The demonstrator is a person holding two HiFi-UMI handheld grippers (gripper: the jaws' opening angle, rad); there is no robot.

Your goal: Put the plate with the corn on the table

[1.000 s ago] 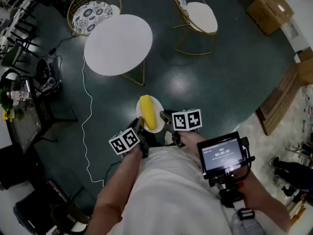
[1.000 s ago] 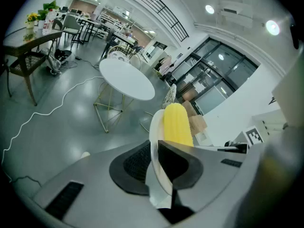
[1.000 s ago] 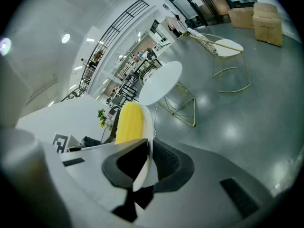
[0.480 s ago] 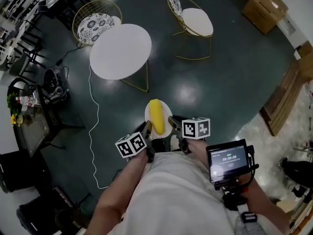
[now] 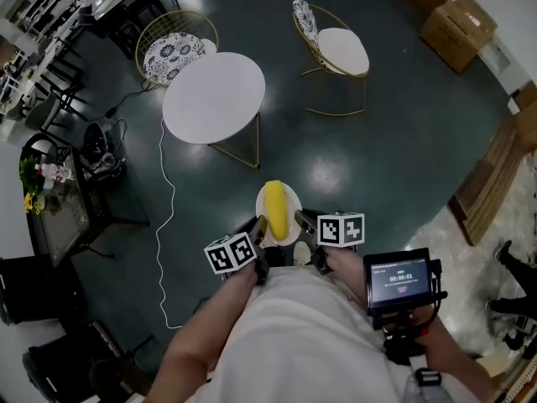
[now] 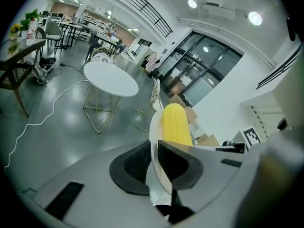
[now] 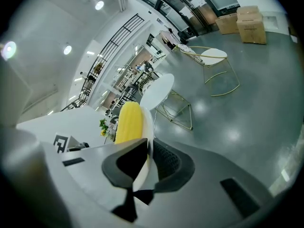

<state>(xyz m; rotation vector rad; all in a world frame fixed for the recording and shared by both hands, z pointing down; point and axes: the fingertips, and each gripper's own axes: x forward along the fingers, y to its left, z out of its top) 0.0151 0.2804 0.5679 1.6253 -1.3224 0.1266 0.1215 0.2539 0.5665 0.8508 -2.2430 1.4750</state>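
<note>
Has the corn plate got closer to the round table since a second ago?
Cannot tell. The white plate sits about as far from the round white table as before; the head view itself shifted.

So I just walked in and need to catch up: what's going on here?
A person holds a white plate with a corn cob on it, the left gripper and right gripper each shut on an opposite rim. The plate is up over the floor, not yet on the round white table ahead.
</note>
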